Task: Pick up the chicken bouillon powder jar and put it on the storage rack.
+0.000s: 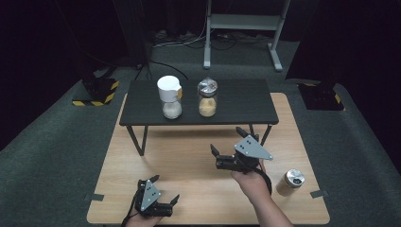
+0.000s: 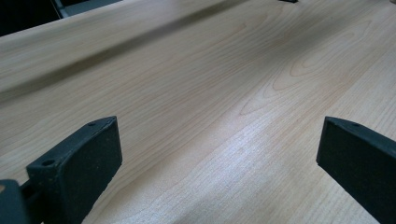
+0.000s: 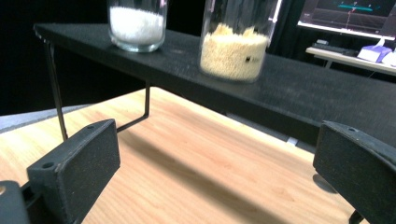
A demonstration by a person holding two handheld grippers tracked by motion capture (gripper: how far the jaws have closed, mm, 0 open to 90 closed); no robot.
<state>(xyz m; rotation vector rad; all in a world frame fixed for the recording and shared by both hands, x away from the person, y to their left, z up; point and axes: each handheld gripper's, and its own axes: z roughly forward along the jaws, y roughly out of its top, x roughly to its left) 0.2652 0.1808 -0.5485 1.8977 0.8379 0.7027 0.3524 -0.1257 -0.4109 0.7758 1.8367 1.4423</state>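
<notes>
Right tool raised, agape, facing shelf

I see a light wooden table at the frame's centre; a black raised shelf stands on its upper half, carrying two jars, white-lidded and metal-lidded; another jar sits lower right.

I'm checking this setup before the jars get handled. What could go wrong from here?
1. The right tongs are open and face the jar of yellow grains on the black shelf; this jar stands near the shelf's front edge, so a nudge might tip it off.
2. The white-filled jar stands close beside it and could get bumped.
3. The small jar near the right forearm might be knocked over when the arm swings back.
</notes>
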